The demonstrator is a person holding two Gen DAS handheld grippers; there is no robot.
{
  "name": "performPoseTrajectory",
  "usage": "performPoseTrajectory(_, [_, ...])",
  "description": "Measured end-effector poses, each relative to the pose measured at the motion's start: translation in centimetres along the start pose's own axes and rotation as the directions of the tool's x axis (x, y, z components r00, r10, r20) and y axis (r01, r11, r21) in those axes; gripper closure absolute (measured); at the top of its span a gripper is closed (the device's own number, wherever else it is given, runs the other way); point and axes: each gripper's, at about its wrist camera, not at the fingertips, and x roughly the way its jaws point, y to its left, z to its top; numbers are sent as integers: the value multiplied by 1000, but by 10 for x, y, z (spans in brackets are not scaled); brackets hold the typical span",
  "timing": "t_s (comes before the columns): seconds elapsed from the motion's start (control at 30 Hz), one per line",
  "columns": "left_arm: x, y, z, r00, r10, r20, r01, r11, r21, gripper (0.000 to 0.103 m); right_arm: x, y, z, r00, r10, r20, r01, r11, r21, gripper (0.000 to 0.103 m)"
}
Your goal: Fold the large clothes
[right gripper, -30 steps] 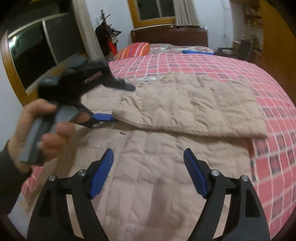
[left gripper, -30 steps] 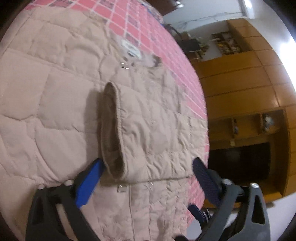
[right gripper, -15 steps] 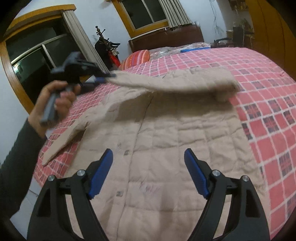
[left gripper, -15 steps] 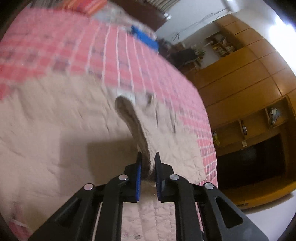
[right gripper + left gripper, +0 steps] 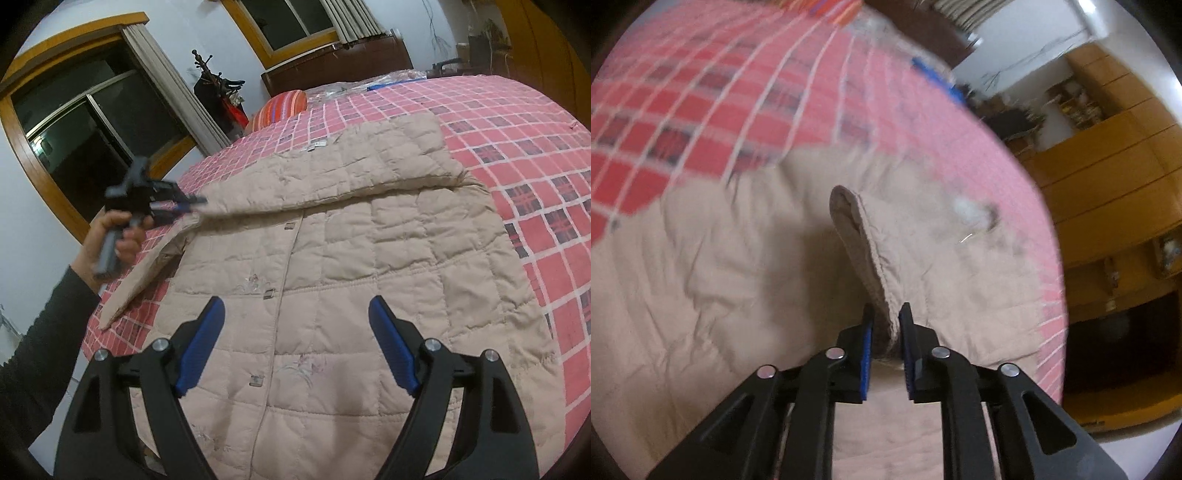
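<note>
my left gripper (image 5: 886,325) is clamped on the cuff of the beige quilted jacket's sleeve (image 5: 864,243), apparently lifted off the jacket (image 5: 351,277) spread on the red checked bedspread (image 5: 535,155), while at 6 o'clock my right gripper (image 5: 297,332) gapes wide above its hem.

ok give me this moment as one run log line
left gripper: shut on sleeve cuff, lifted | right gripper: open, above quilted coat | bed: coat flat
</note>
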Motion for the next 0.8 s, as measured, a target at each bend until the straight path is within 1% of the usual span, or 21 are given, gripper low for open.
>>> performPoseTrajectory(0.03, [-3, 2, -1, 1000, 26, 14, -26, 1000, -3, 79, -1, 1, 1, 1000, 0, 4, 0, 1000, -3, 23])
performPoseTrajectory(0.07, [-12, 1, -2, 997, 61, 56, -60, 998, -13, 78, -2, 2, 1, 1000, 3, 7, -3, 1000, -3, 23])
performPoseTrajectory(0.1, [-21, -3, -4, 992, 80, 98, -78, 997, -16, 75, -3, 2, 2, 1000, 5, 8, -5, 1000, -4, 22])
performPoseTrajectory(0.13, [-35, -11, -6, 985, 78, 156, -78, 997, -3, 72, -5, 4, 2, 1000, 9, 11, -9, 1000, -5, 21])
performPoseTrajectory(0.17, [-46, -21, -8, 979, 56, 197, -60, 998, 17, 69, -6, 5, 3, 1000, 11, 13, -11, 1000, -6, 21])
performPoseTrajectory(0.2, [-49, -34, -10, 977, 33, 210, -42, 998, 40, 67, -6, 7, 3, 1000, 17, 15, -17, 1000, -8, 21])
performPoseTrajectory(0.23, [-48, -42, -9, 980, 14, 199, -27, 998, 59, 66, -6, 9, 4, 1000, 24, 16, -24, 1000, -13, 21])
performPoseTrajectory(0.27, [-40, -53, -9, 985, -19, 170, 4, 996, 84, 65, -6, 12, 5, 999, 28, 17, -28, 999, -16, 21])
performPoseTrajectory(0.3, [-29, -60, -10, 989, -39, 143, 26, 995, 92, 65, -5, 15, 6, 999, 35, 21, -35, 999, -22, 21])
performPoseTrajectory(0.33, [-19, -62, -10, 992, -45, 122, 34, 995, 91, 65, -5, 17, 8, 999, 41, 25, -40, 999, -26, 21])
performPoseTrajectory(0.4, [0, -51, -11, 995, -37, 91, 31, 997, 65, 65, -3, 21, 10, 998, 49, 27, -49, 998, -28, 20])
performPoseTrajectory(0.5, [21, -34, -9, 997, 21, 76, -24, 999, 28, 66, -3, 24, 12, 998, 54, 29, -53, 998, -25, 18])
performPoseTrajectory(0.53, [25, -31, -10, 997, 23, 73, -25, 999, 22, 67, -3, 25, 13, 998, 56, 27, -55, 998, -28, 18])
performPoseTrajectory(0.57, [28, -23, -11, 998, 13, 64, -14, 1000, 7, 72, -2, 26, 14, 998, 58, 22, -58, 998, -34, 18])
performPoseTrajectory(0.63, [20, -12, -20, 997, -24, 70, 25, 1000, -15, 74, 2, 31, 16, 998, 59, 5, -59, 997, -58, 18])
performPoseTrajectory(0.67, [10, -8, -23, 996, -45, 83, 47, 999, -20, 72, 4, 32, 17, 998, 61, 2, -60, 996, -68, 18])
performPoseTrajectory(0.7, [-3, -5, -27, 993, -58, 103, 61, 998, -21, 65, 6, 35, 19, 998, 65, -1, -65, 995, -78, 18])
performPoseTrajectory(0.73, [-12, -1, -31, 991, -68, 118, 72, 997, -27, 62, 8, 37, 21, 997, 71, -8, -71, 994, -86, 18])
performPoseTrajectory(0.8, [-43, 16, -45, 981, -95, 167, 105, 993, -54, 45, 11, 42, 23, 996, 88, -12, -88, 992, -92, 18])
